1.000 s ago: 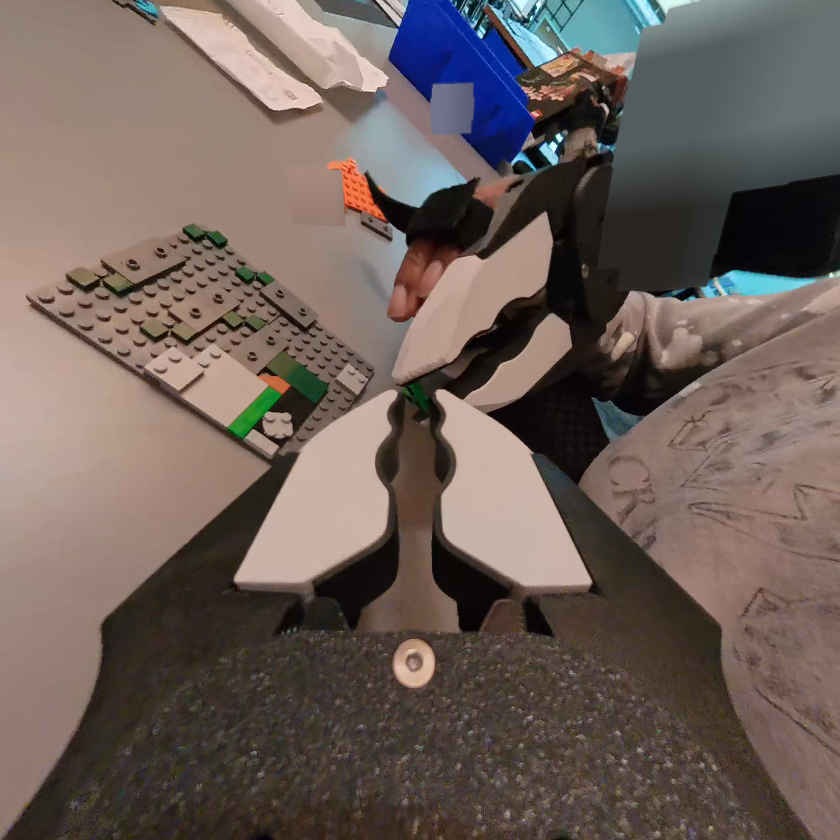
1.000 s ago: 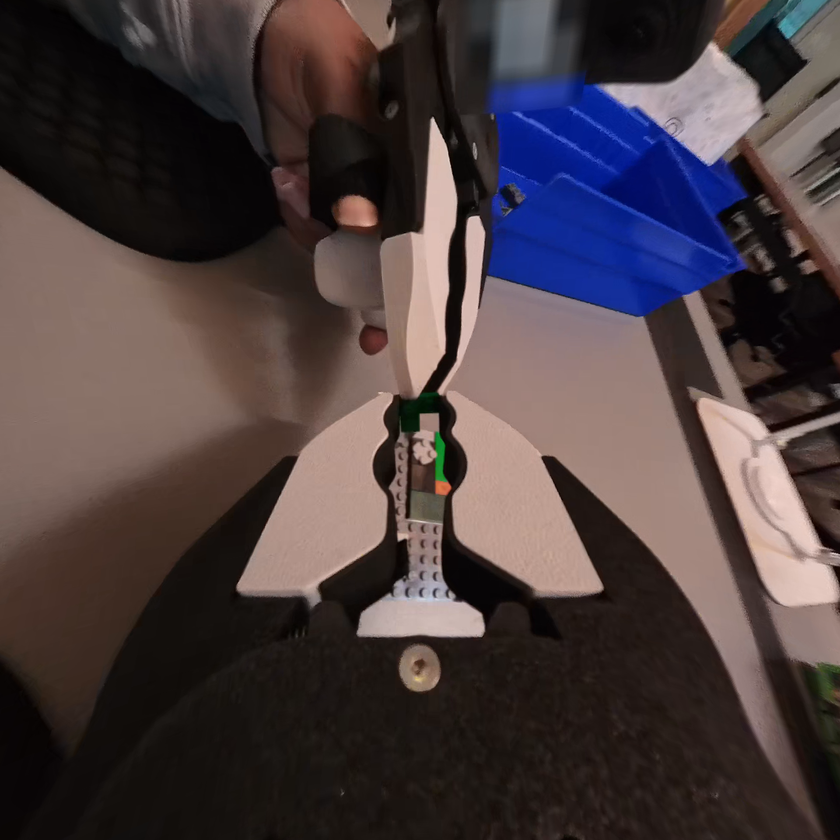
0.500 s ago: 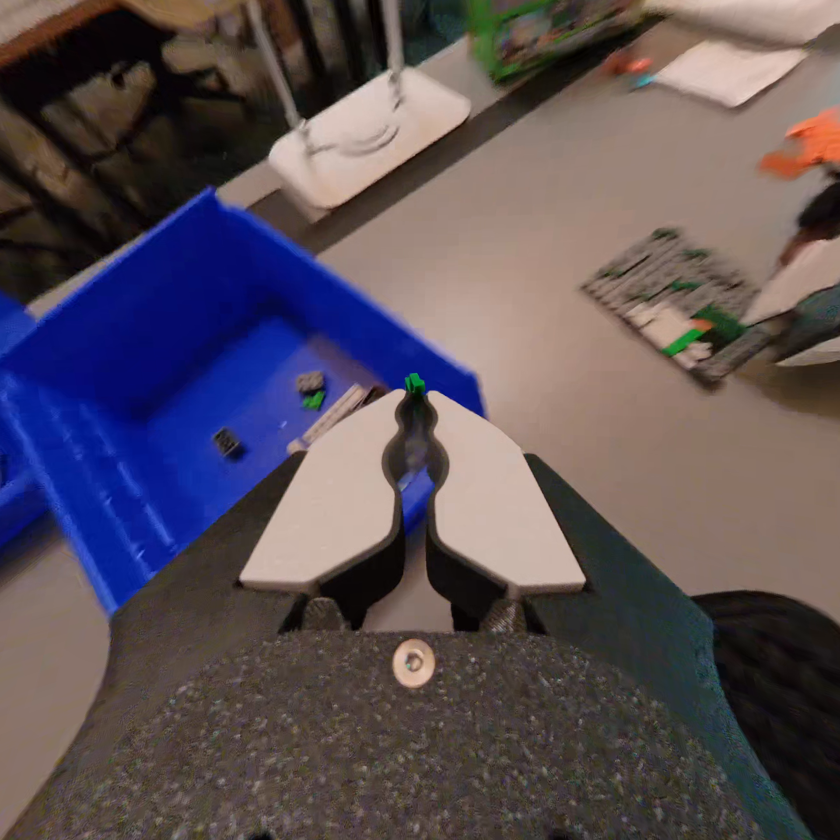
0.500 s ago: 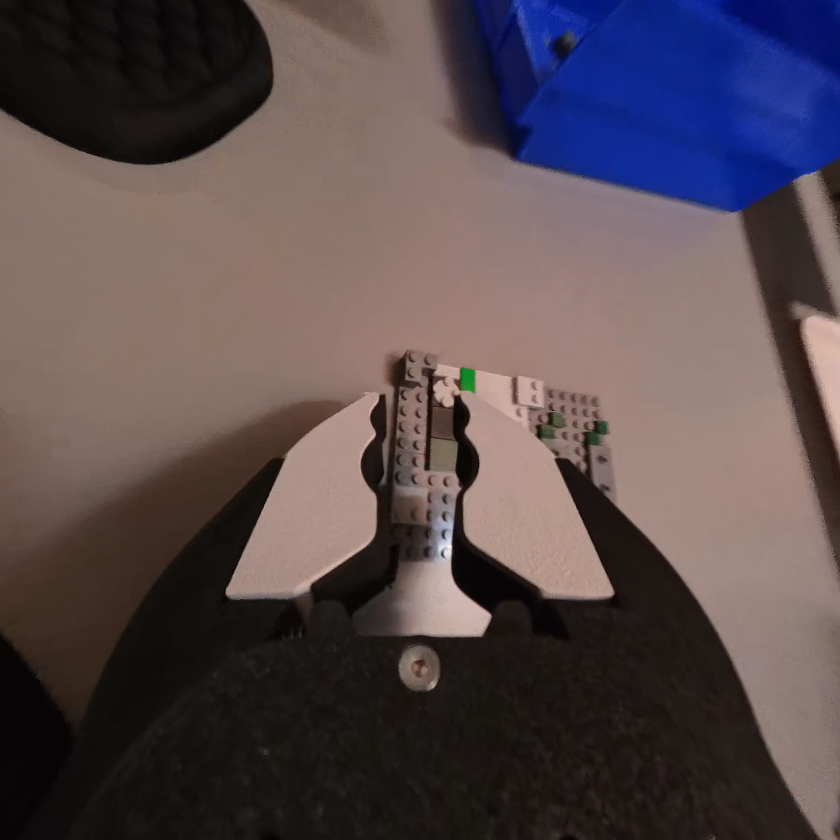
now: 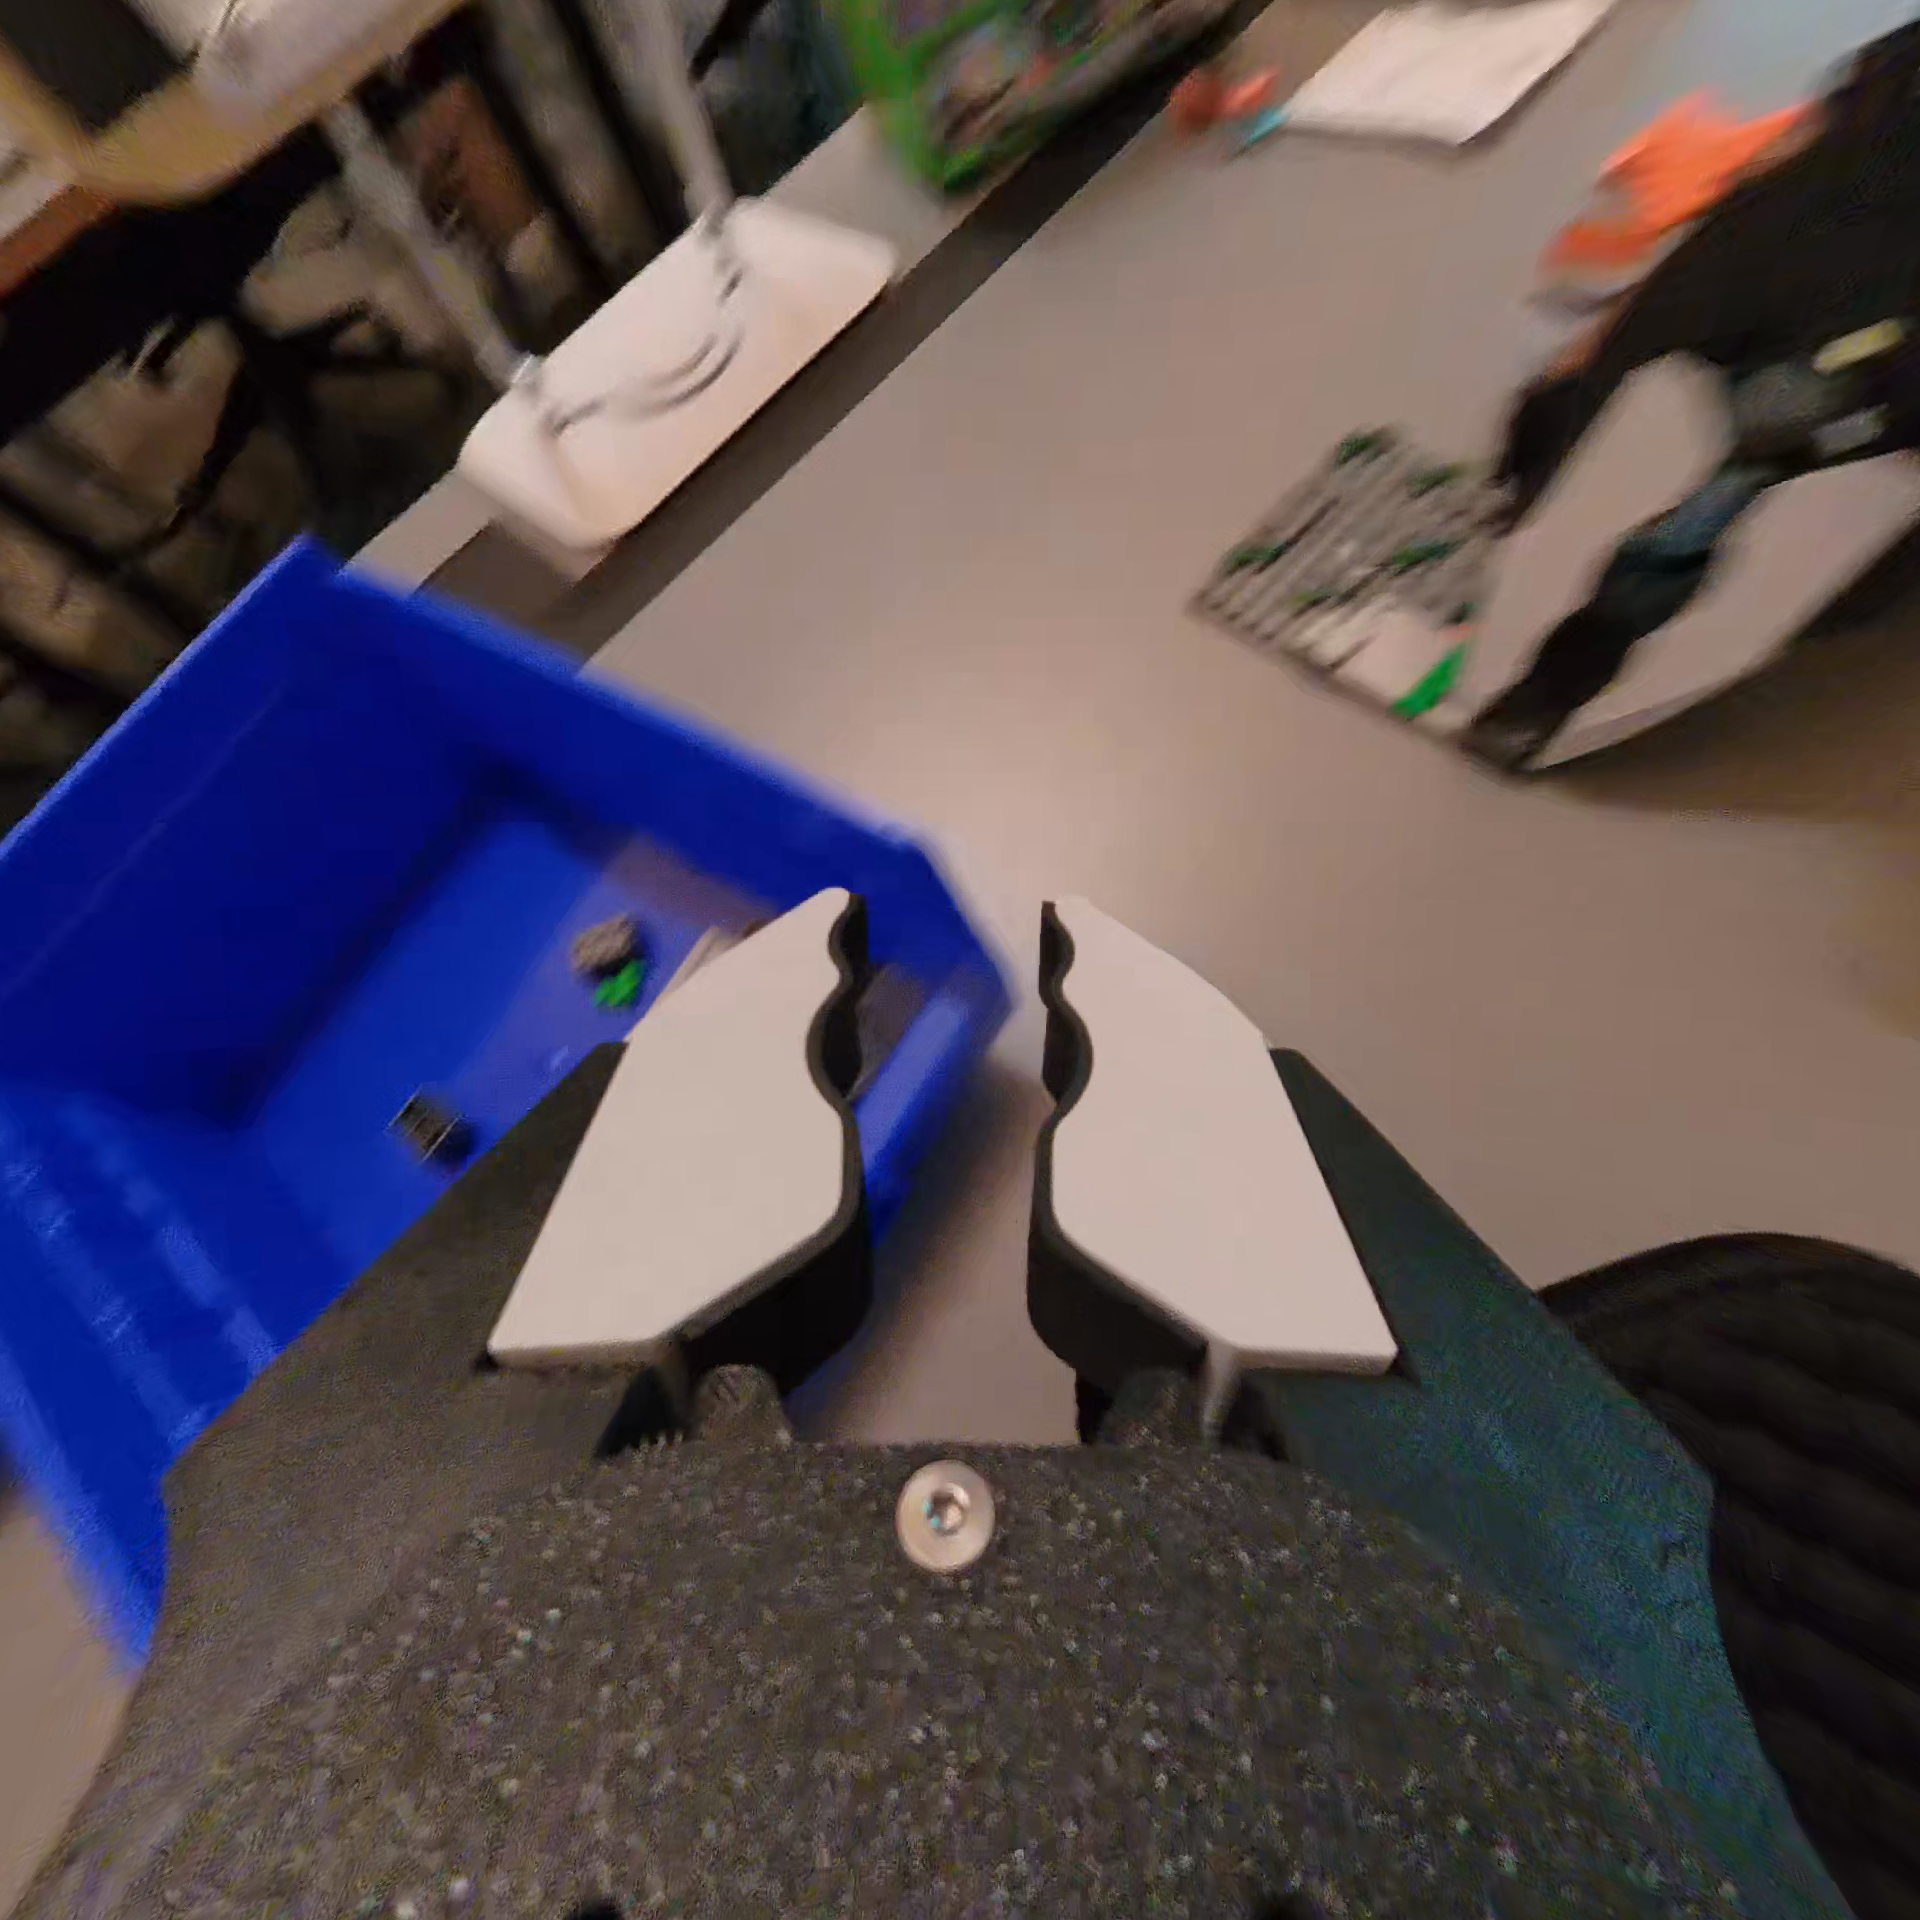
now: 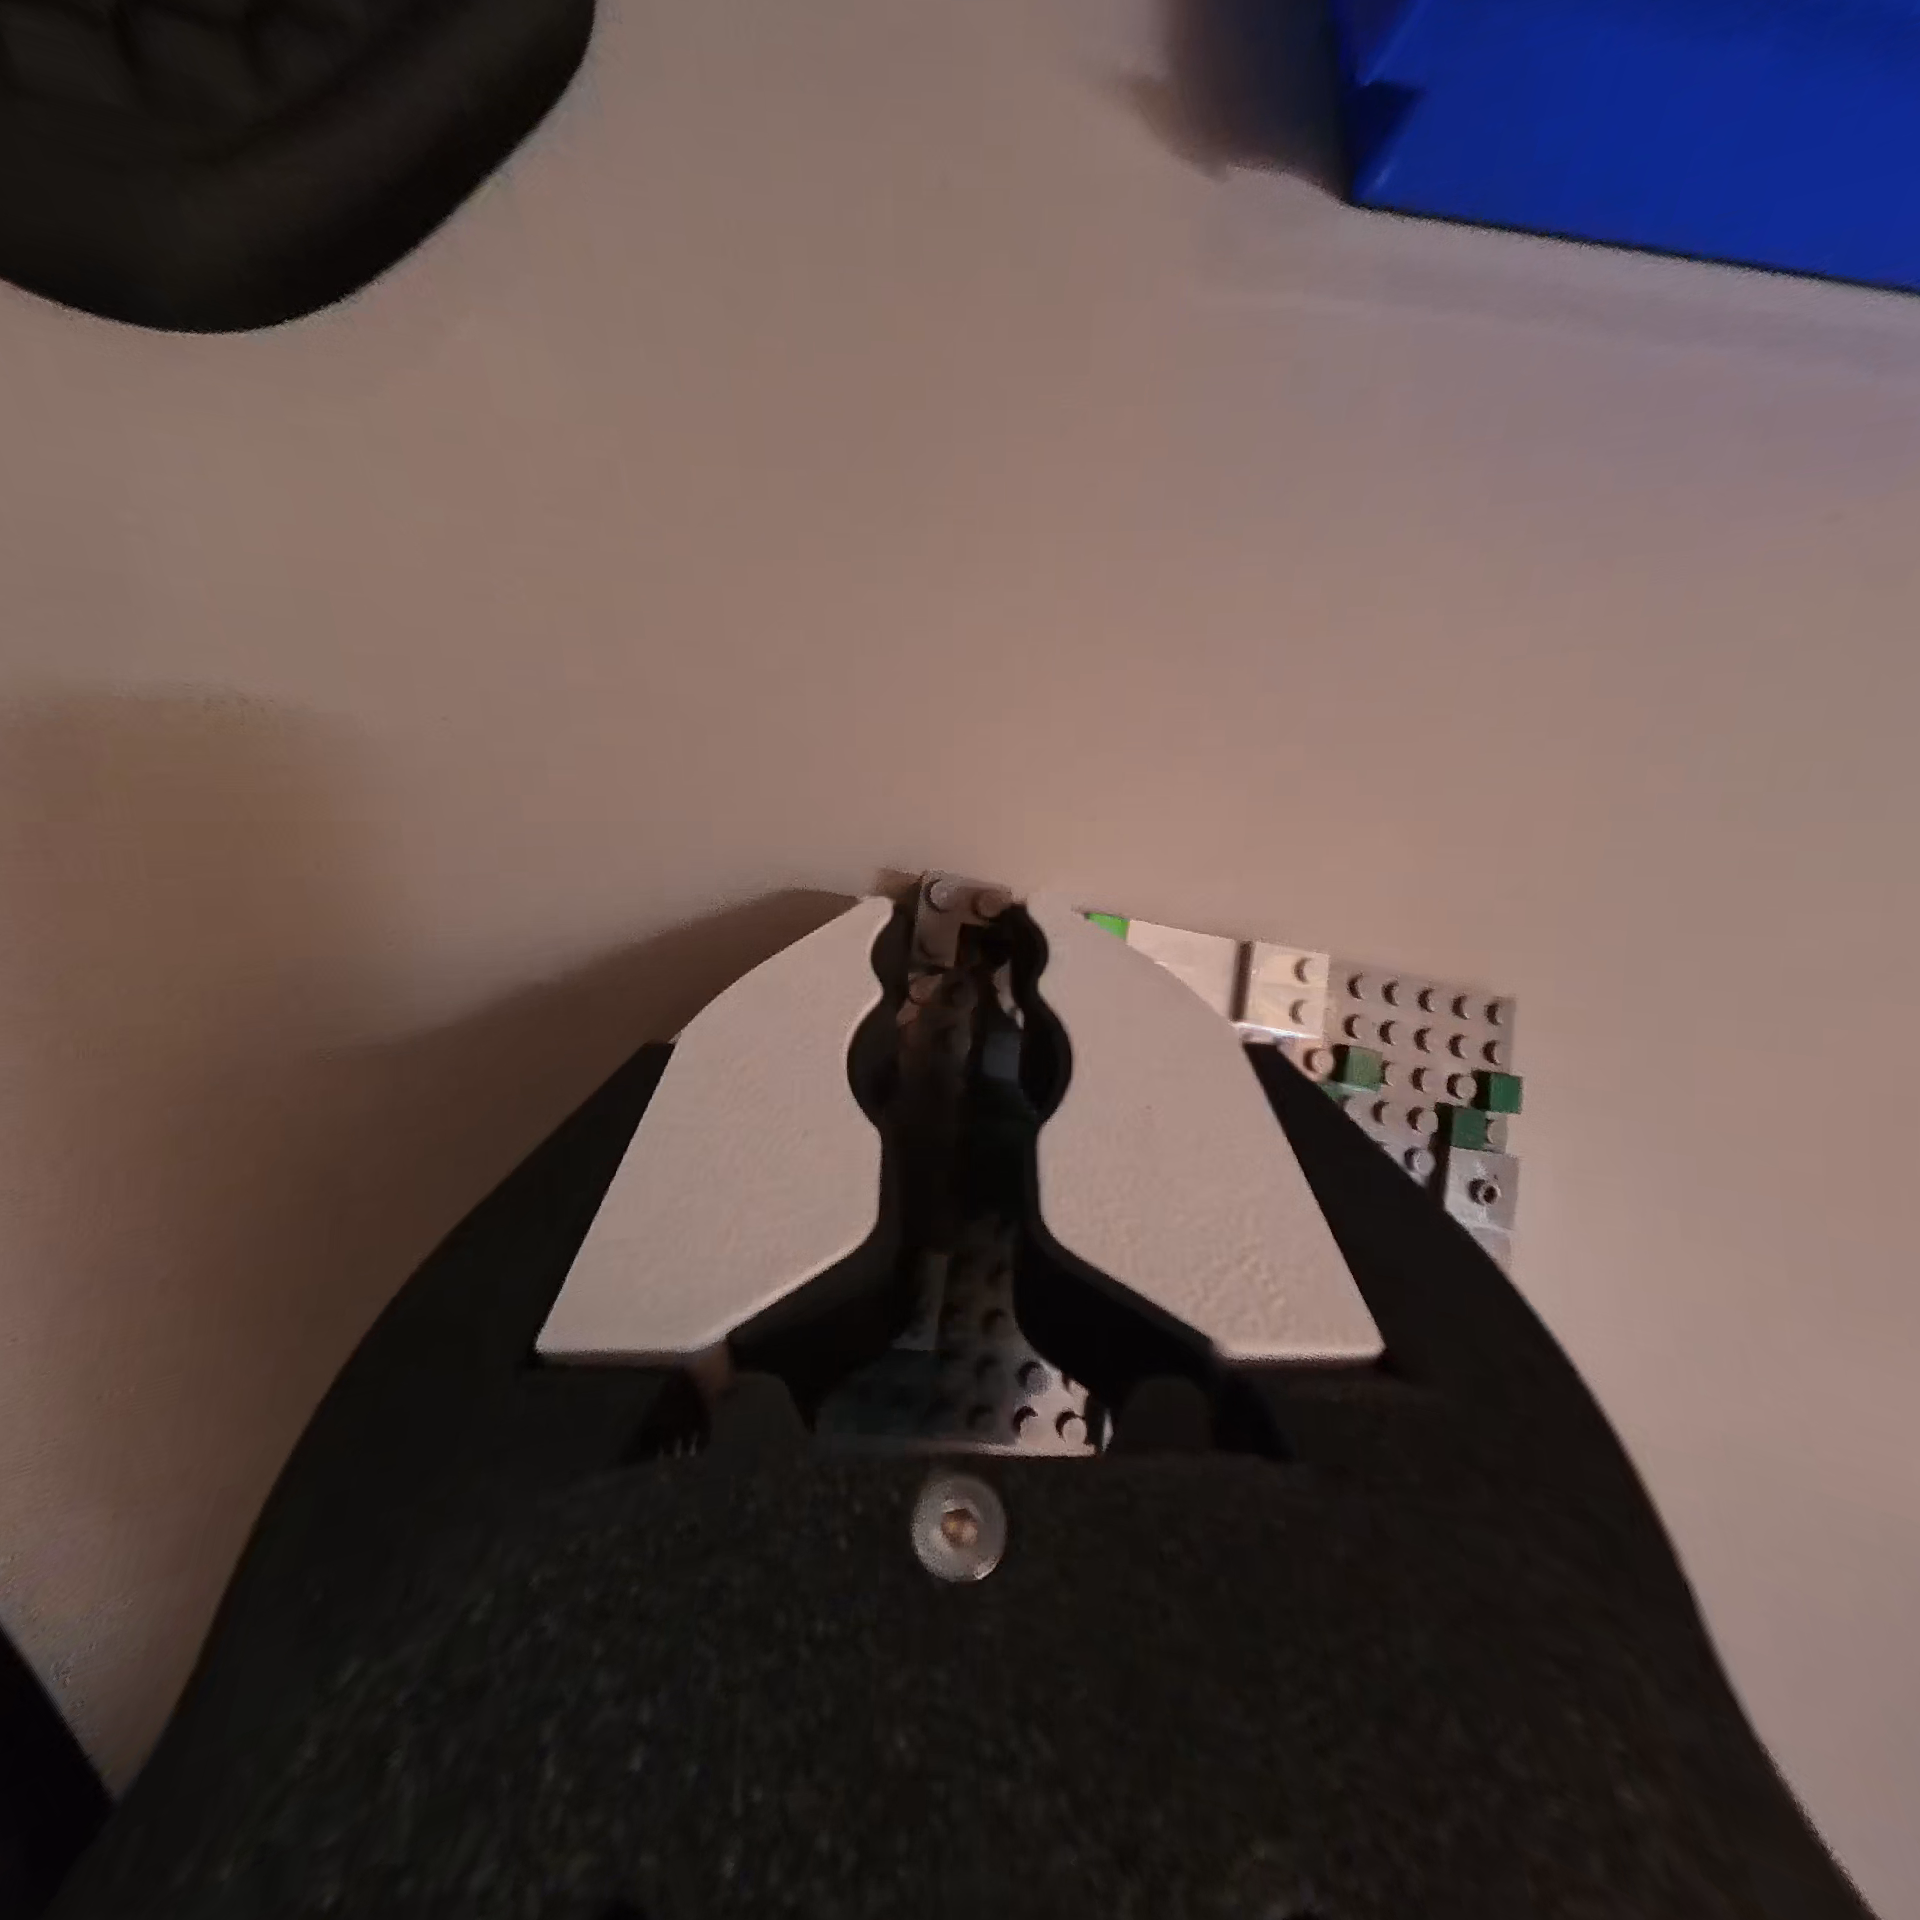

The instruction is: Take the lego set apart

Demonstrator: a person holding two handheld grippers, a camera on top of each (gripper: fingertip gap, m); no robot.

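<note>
- Lego set lies flat on the grey table, and my right gripper is down on its left edge, fingers drawn close with only a narrow gap, studded grey plate showing between them; whether the tips truly pinch a piece I cannot tell, as it is dark there.
- My left gripper stands open with a wide gap and nothing in it, held over the near right corner of the blue bin.
- Inside that bin lie a few loose pieces: a dark grey one, a green one just beside it, and a black one nearer me.
- From the left wrist view the set sits far to the right, blurred, with my right gripper at its right end.
- No writing can be read; the left view is smeared.
- Up close the set is a grey studded baseplate with small dark green tiles, a pale smooth panel and a bright green strip at its far edge.
- Far off, blurred, sit an orange piece and a white sheet.
</note>
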